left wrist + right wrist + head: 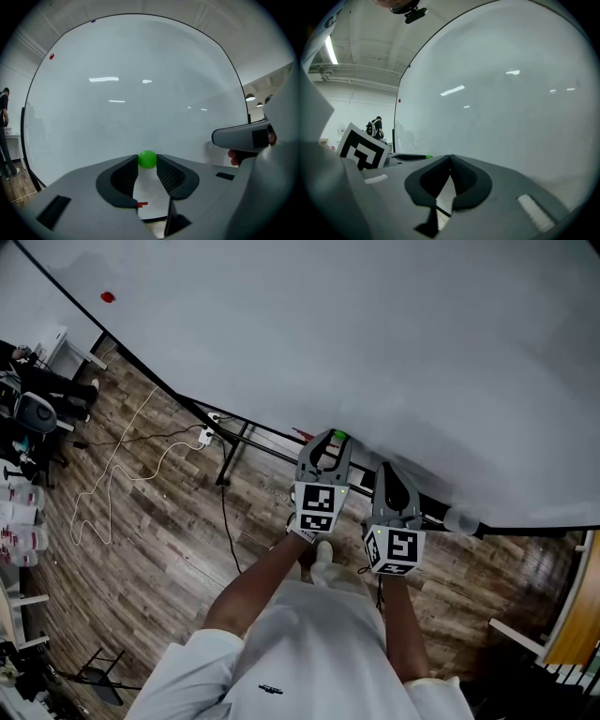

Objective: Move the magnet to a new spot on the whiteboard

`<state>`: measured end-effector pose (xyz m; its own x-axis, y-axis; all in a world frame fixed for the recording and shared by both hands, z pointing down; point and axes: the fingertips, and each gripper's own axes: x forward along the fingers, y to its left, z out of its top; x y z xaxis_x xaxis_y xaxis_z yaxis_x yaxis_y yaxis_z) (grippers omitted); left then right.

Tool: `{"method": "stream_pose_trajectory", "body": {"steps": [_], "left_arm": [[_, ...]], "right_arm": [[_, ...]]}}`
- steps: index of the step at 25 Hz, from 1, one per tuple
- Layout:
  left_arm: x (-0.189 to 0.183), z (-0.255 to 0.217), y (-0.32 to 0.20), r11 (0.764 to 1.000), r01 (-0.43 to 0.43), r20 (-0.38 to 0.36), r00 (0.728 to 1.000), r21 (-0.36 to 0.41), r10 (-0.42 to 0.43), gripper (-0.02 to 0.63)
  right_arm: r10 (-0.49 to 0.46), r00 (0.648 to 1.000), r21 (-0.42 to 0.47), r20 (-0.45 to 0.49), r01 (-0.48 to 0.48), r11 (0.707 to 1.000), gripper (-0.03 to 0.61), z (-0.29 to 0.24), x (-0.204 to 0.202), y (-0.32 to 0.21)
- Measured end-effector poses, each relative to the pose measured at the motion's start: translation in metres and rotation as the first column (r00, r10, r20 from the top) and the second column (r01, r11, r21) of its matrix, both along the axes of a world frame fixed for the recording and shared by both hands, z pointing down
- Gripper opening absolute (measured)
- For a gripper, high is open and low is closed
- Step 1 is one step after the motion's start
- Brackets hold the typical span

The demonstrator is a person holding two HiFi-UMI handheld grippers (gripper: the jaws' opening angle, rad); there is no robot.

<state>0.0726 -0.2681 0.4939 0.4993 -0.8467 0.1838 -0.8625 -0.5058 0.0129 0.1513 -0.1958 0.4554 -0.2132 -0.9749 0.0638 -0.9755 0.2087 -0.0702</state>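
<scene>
The left gripper [330, 441] is pinching the green magnet [147, 159] between the very tips of its jaws, close to the lower edge of the whiteboard [375, 334]. Whether the magnet is touching the whiteboard or held just off it cannot be told. The right gripper [450, 157] is pressed together on nothing and points at the whiteboard's lower part, just beside the left one. A small red magnet [108, 297] sits far up the whiteboard near its upper left corner, well apart from both grippers.

The main risk is the grip. The magnet looks round and smooth, and only the jaw tips hold it, so a sideways drag against the whiteboard's pull could squeeze it out. It would then probably fall past the whiteboard's lower edge to the floor [159, 521]. Letting go before it seats on the whiteboard would probably drop it too. The right gripper is close enough to knock the left one as it moves.
</scene>
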Motion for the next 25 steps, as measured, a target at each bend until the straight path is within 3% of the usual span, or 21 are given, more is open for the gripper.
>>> {"method": "stream_pose_trajectory", "body": {"steps": [16, 25], "left_arm": [[-0.006, -0.003, 0.016, 1.0, -0.025, 0.018, 1.0, 0.011, 0.025, 0.125], [-0.028, -0.034, 0.035, 0.999, -0.019, -0.033, 0.999, 0.031, 0.02, 0.067]], "right_arm": [[-0.021, 1.0, 0.015, 0.0, 0.022, 1.0, 0.01, -0.007, -0.009, 0.0], [-0.04, 0.999, 0.029, 0.009, 0.04, 0.999, 0.009, -0.022, -0.001, 0.006]]}}
